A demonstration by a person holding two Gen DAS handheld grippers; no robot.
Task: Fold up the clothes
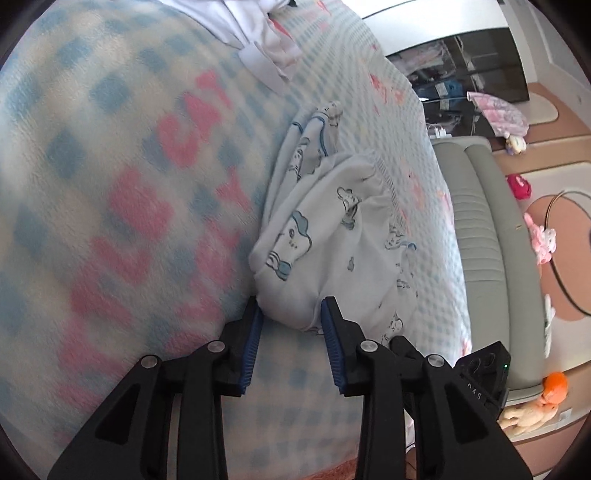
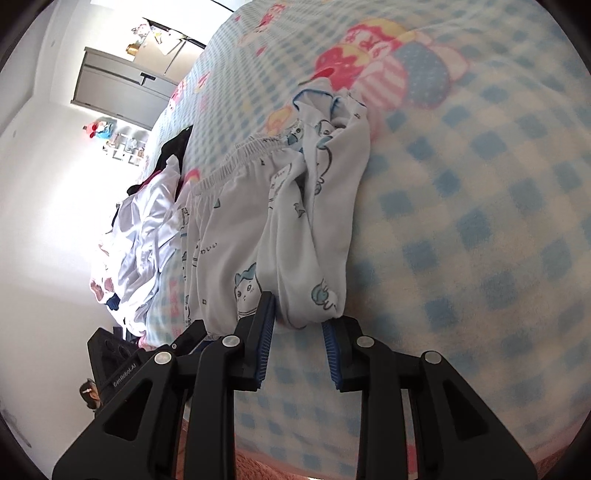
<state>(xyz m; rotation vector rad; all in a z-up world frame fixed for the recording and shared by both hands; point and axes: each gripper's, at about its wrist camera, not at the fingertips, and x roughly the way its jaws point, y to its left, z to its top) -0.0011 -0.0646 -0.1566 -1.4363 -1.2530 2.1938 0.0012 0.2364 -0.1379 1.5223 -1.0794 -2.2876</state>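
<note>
In the left wrist view, the checked blanket (image 1: 110,192) fills the left side, and one white garment pile (image 1: 258,33) lies at the top. The printed pyjama garment (image 1: 332,236) is in the centre; the left gripper (image 1: 291,314) stands half open around its near fold. In the right wrist view, a clothes heap (image 2: 140,236) is at left; the right gripper (image 2: 299,317) is half open with the cloth's edge between its fingers.
</note>
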